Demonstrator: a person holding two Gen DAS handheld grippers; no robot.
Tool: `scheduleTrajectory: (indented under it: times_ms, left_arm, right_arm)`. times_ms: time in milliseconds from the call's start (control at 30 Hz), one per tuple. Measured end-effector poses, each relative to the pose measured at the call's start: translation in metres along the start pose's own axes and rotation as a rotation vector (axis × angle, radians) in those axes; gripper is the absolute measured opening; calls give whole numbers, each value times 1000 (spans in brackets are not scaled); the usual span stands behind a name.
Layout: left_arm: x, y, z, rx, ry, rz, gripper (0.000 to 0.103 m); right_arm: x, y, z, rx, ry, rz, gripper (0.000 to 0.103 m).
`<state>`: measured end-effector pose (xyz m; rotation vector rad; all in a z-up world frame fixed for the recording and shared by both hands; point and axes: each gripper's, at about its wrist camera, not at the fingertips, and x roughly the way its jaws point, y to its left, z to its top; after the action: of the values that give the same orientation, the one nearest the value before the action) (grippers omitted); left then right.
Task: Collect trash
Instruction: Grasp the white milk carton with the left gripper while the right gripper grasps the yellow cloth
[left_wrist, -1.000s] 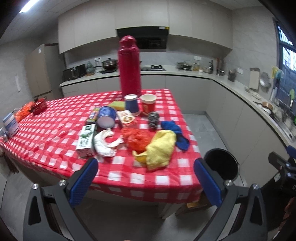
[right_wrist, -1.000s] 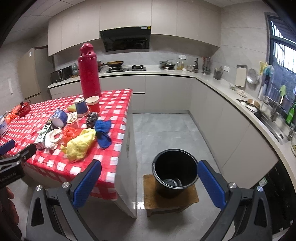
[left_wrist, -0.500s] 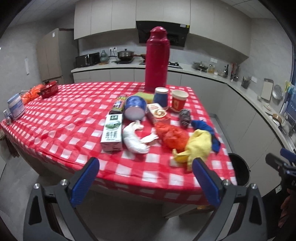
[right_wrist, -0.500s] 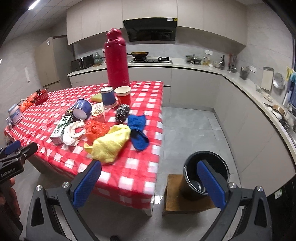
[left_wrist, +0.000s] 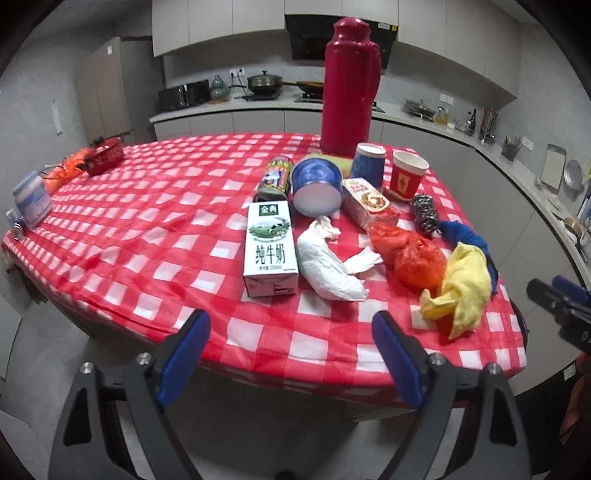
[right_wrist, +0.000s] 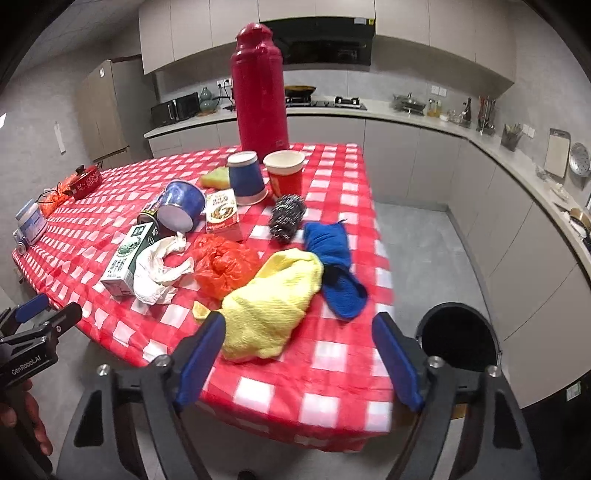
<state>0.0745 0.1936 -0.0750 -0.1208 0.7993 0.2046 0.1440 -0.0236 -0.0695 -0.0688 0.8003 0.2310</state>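
On the red checked table (left_wrist: 147, 229) lies trash: a milk carton (left_wrist: 271, 249), a crumpled white tissue (left_wrist: 325, 266), an orange plastic bag (left_wrist: 413, 258), a snack box (left_wrist: 369, 201), a tipped blue cup (left_wrist: 316, 184) and a can (left_wrist: 275, 177). The black bin (right_wrist: 458, 338) stands on the floor right of the table. My left gripper (left_wrist: 291, 354) is open and empty at the near table edge, facing the carton. My right gripper (right_wrist: 301, 360) is open and empty over the near corner, by the yellow cloth (right_wrist: 273, 314).
A tall red thermos (left_wrist: 349, 88), an upright blue cup (left_wrist: 367, 164) and a red paper cup (left_wrist: 408, 175) stand at the back. A steel scourer (right_wrist: 288, 218) and a blue cloth (right_wrist: 336, 266) lie near the right edge. Kitchen counters run along the walls.
Both grippers have moved closer to the table, and the right one has swung left from the bin toward the trash pile. Both stay open and empty.
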Motion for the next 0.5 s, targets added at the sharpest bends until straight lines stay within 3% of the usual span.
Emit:
scheduleTrajectory:
  times_ms: [100,200,500]
  left_arm:
    - [17,8,4,-15,18,-44,85]
    - [36,11,7,-7,33,-29,82]
    - [86,22,19,-10,57,-8,68]
  right_arm:
    - [22,7,2,13,28,1,72]
    - [40,12,2,16,54,-4,66]
    - [83,25,-6,36,119,-19,62]
